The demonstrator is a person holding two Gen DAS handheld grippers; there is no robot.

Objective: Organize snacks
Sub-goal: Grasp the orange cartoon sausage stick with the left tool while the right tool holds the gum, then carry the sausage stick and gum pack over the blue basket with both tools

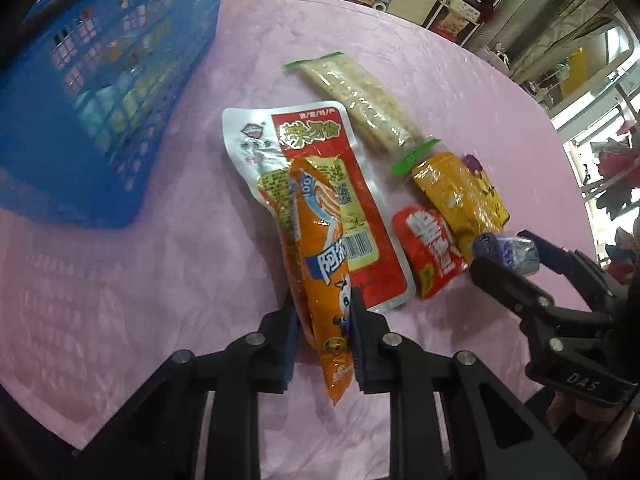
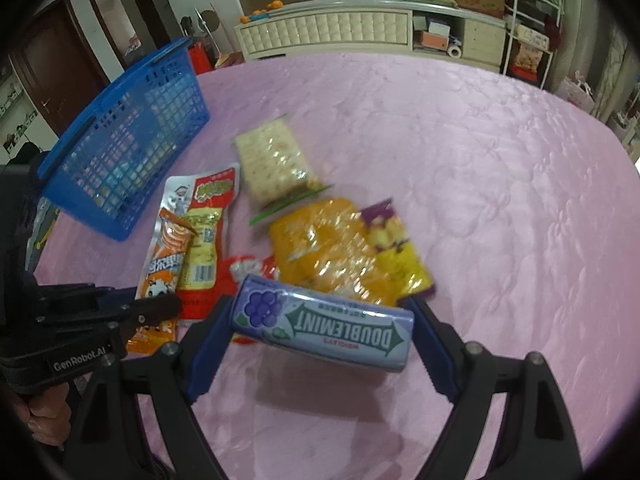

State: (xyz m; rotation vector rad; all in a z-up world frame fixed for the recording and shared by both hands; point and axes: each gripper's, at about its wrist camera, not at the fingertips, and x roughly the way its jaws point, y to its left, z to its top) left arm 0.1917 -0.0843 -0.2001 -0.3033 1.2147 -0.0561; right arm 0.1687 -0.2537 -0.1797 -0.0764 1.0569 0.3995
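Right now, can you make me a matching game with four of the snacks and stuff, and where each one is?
Things:
1. Doublemint gum box
2. orange snack stick
3. cracker packet
4. blue basket

Places:
A. lying on the pink tablecloth, nothing holding it
B. in the left gripper
C. standing to the left of the snack pile
D. in the right gripper

Pairs: 1-D, 2-B, 3-A, 4-C
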